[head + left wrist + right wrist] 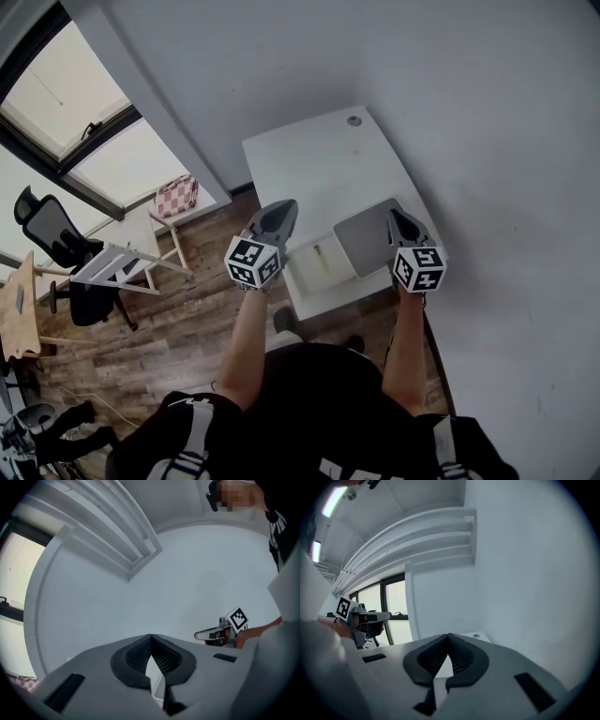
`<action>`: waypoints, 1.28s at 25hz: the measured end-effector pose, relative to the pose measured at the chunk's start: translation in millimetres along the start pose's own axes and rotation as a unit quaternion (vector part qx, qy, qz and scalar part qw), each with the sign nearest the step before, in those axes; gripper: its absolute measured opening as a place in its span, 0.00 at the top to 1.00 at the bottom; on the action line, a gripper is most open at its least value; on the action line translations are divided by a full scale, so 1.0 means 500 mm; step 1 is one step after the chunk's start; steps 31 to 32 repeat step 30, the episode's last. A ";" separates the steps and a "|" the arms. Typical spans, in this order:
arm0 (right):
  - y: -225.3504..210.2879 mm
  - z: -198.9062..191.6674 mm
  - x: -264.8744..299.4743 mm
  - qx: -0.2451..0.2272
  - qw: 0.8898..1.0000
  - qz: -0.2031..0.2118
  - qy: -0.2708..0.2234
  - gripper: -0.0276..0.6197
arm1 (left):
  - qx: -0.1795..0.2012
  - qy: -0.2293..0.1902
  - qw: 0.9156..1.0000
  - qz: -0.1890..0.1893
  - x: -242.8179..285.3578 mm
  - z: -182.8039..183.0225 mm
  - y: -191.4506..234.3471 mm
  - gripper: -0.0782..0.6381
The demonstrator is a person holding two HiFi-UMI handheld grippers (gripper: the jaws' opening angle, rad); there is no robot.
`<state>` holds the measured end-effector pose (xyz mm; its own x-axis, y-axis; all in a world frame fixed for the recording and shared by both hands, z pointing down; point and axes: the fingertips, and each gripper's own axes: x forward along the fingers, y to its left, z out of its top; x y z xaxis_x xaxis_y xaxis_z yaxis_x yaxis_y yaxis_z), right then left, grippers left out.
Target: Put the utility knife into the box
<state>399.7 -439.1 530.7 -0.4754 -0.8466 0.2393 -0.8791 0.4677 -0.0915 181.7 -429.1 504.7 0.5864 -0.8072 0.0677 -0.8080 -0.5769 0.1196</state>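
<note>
what is hard to see

a small pale thing (pixel 322 259) lies in the box (pixel 305 279), too small to tell what it is. the left hand-held gripper (pixel 281 210) covers the box's left corner. the right hand-held gripper (pixel 399 219) covers one edge of the grey flat thing (pixel 364 236). in both gripper views the gripper's own body hides most of the surface (pixel 319 159).

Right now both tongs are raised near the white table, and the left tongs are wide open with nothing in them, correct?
Not quite. The left tongs are shut, tips meeting, with nothing in them; the left gripper view shows this. The rest holds: they and the right tongs are raised near the white table.
</note>
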 end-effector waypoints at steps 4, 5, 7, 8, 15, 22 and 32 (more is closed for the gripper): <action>-0.014 -0.004 -0.011 0.007 1.000 -0.001 -0.007 0.93 | 0.004 0.002 1.000 -0.002 0.001 0.000 -0.015 0.86; -0.016 -0.004 -0.013 0.008 1.000 -0.001 -0.009 0.93 | 0.005 0.002 1.000 -0.002 0.002 0.002 -0.019 0.86; -0.022 -0.003 -0.013 0.009 1.000 -0.001 -0.011 0.93 | 0.008 0.001 1.000 -0.004 0.008 0.006 -0.024 0.86; -0.025 -0.003 -0.012 0.010 1.000 -0.001 -0.011 0.93 | 0.009 0.001 1.000 -0.005 0.012 0.007 -0.026 0.86; -0.030 -0.008 -0.014 0.012 1.000 -0.002 -0.011 0.93 | 0.010 0.002 1.000 -0.008 0.018 0.007 -0.032 0.86; -0.029 -0.009 -0.003 0.010 1.000 -0.002 -0.006 0.93 | 0.006 -0.001 1.000 -0.006 0.022 0.011 -0.023 0.86; -0.024 -0.016 -0.008 0.006 1.000 -0.004 -0.004 0.93 | 0.003 -0.002 1.000 -0.011 0.019 0.008 -0.034 0.86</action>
